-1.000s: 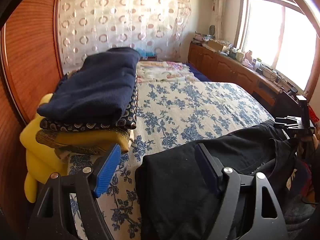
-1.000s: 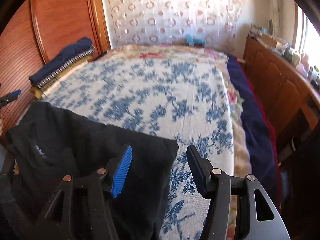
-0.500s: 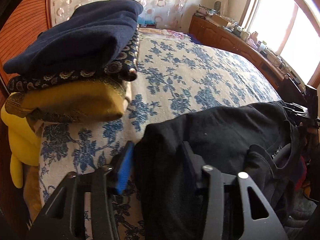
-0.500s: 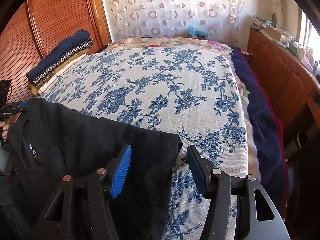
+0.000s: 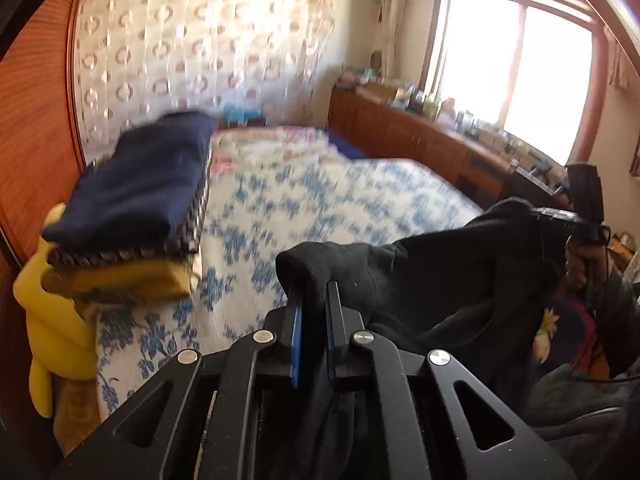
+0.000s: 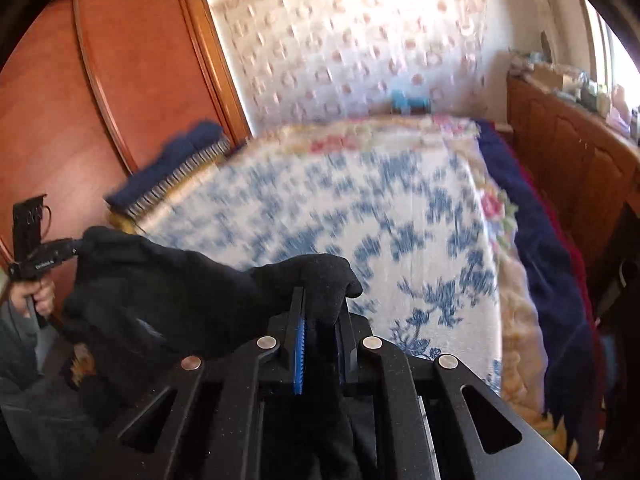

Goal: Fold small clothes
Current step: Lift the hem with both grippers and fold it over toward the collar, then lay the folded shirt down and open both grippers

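**Both claws closing on the black garment's corners**

The black garment [image 5: 432, 280] is hanging between the two claws, lifted off the near end of the bed [image 5: 320, 208]. The left claw [image 5: 314, 292] and right claw [image 6: 320, 300], open a second ago, have just been closing and are now pinching fabric. The fold looks ready to start. A stack of folded clothes [image 5: 132, 200] is sitting far left.

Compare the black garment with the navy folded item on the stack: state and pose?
The black garment is unfolded and slung between the left gripper and right gripper, both shut on it; the navy folded item lies flat and untouched. The black garment hangs at the near edge of the bed; the navy folded item tops a pile beside the wardrobe. Both are dark, plain fabric.
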{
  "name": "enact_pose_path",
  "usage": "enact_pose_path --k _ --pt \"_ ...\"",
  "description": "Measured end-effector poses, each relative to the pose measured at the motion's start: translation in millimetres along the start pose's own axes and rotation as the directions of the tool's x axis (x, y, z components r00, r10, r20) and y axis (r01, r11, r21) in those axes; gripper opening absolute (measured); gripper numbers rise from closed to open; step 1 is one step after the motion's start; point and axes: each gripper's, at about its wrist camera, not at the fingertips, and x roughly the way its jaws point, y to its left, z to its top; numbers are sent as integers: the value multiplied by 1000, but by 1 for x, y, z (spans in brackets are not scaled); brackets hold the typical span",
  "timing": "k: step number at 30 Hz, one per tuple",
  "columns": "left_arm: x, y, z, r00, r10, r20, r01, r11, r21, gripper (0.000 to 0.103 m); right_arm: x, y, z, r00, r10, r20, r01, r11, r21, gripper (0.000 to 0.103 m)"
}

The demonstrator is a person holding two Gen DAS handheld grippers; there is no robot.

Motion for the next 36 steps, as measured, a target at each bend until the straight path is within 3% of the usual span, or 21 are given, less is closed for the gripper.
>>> enact_pose_path --k 6,10,16,23,26,30,34,36 --pt "-58 -24 37 987 -14 157 6 999 49 10 -68 32 35 998 -9 62 16 992 -126 10" --pt "-96 -30 59 962 -33 270 21 999 45 10 -122 56 53 988 4 156 26 981 -191 10" --pt "-158 -40 78 904 -45 426 17 997 69 10 -200 74 67 946 34 322 42 973 -227 10" --pt "-179 -36 114 872 -23 488 -32 994 104 10 -241 83 90 909 -17 417 137 955 -262 10" --pt "-164 -31 134 871 0 491 -60 992 108 10 -238 84 108 900 -45 434 177 946 -270 10" --pt "-106 -14 159 899 70 432 -118 989 85 10 -198 78 138 913 -97 396 215 940 -265 10" --pt "-13 18 177 929 143 341 -166 986 37 11 -105 72 172 936 -191 296 268 932 -244 10" --pt "46 35 183 938 197 286 -218 975 41 16 -42 57 182 930 -281 235 333 916 -225 11"
